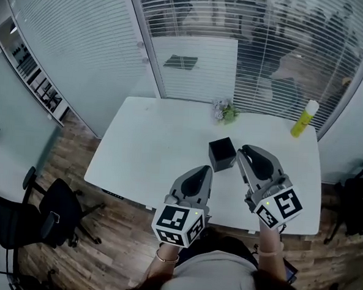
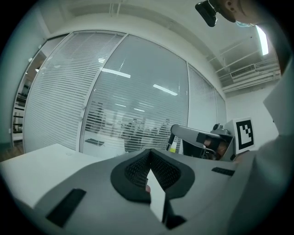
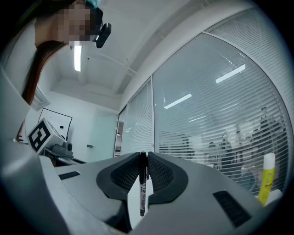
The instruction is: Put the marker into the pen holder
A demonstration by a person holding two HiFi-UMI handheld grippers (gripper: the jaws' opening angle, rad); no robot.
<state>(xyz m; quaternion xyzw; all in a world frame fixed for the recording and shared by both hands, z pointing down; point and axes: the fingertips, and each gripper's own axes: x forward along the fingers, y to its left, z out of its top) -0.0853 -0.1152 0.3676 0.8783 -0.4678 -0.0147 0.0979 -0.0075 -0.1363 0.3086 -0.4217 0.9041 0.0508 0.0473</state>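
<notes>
A thin black marker [image 3: 142,186] with white print stands upright between the pads of my right gripper [image 3: 143,156], which is shut on it. In the head view the right gripper [image 1: 243,151] hovers just right of the black square pen holder [image 1: 221,153], which stands on the white table [image 1: 157,146]; the marker itself is hidden there. My left gripper [image 1: 205,170] sits just below and to the left of the holder. In its own view the left gripper [image 2: 148,154] is shut with nothing between its pads. Both grippers point up and away from the table.
A yellow bottle with a white cap [image 1: 304,118] stands at the table's far right corner and shows again as the yellow bottle [image 3: 266,178]. A small potted plant [image 1: 224,111] sits at the far edge. A black office chair [image 1: 49,210] stands on the wooden floor at left.
</notes>
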